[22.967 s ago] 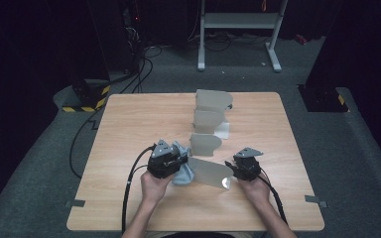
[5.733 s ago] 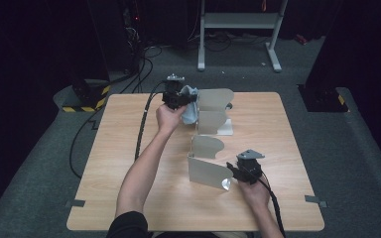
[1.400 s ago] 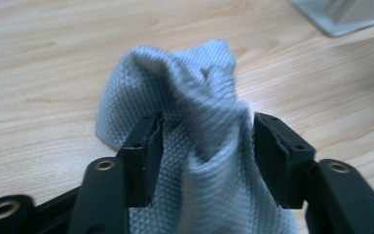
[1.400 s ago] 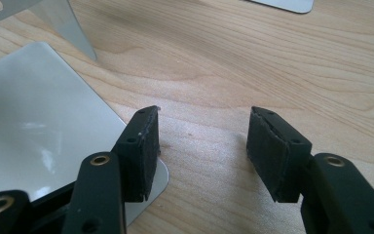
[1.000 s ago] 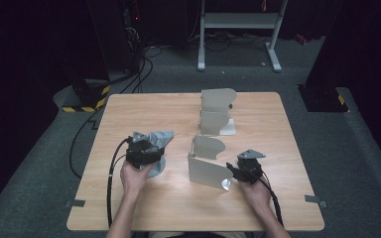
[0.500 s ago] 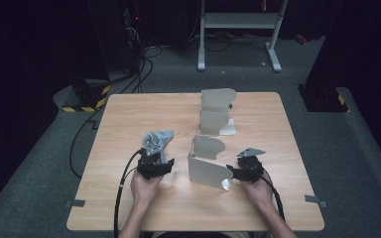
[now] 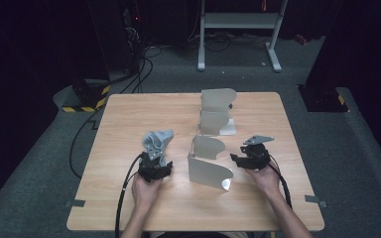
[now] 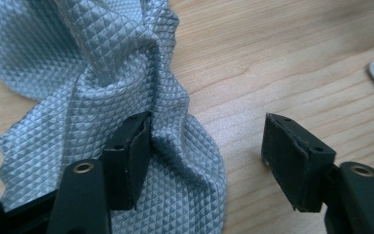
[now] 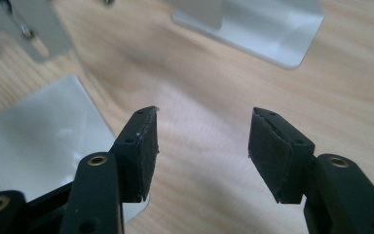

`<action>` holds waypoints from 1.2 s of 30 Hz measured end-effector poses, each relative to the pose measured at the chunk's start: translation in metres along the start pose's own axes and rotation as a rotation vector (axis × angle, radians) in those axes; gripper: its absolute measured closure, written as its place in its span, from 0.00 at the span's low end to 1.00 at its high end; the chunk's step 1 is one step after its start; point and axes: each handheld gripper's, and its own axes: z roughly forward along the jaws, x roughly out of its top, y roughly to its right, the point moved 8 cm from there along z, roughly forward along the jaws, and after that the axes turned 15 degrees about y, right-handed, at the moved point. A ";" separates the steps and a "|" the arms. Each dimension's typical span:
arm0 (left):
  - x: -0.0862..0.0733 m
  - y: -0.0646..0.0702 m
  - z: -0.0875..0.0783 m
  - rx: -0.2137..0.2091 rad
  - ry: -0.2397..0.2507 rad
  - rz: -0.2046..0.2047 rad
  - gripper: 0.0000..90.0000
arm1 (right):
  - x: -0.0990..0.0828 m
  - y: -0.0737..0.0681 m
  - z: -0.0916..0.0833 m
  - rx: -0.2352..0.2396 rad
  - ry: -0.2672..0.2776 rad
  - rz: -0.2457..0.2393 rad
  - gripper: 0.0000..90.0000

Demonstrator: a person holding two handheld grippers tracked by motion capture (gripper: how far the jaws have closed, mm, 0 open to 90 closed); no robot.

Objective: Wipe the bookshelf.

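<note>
Left gripper view is showing the left gripper (image 8: 207,156) standing open over a grey cloth (image 8: 102,97), one pad touching its fold. Right gripper (image 9: 202,151) is hanging open above the table (image 9: 214,83), beside a metal bracket (image 9: 34,131).

— Where does the crumpled grey-blue textured cloth (image 7: 157,142) lie?
— Left of centre on the light wooden tabletop (image 7: 129,119), just above the left gripper (image 7: 153,171).
— And the metal pieces?
— The near bent sheet-metal bracket (image 7: 209,166) sits centre; the far sheet-metal bracket (image 7: 217,111) above it; the right gripper (image 7: 241,159) just right.
</note>
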 end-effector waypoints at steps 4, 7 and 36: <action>0.000 0.000 0.000 -0.001 -0.001 -0.003 0.40 | 0.021 0.008 0.003 0.024 0.022 0.007 0.47; 0.000 0.000 0.000 -0.004 -0.002 -0.003 0.39 | 0.035 0.014 0.010 0.028 0.035 0.002 0.46; -0.001 0.002 -0.001 0.004 -0.003 -0.001 0.37 | 0.071 0.012 0.105 0.085 0.006 0.032 0.54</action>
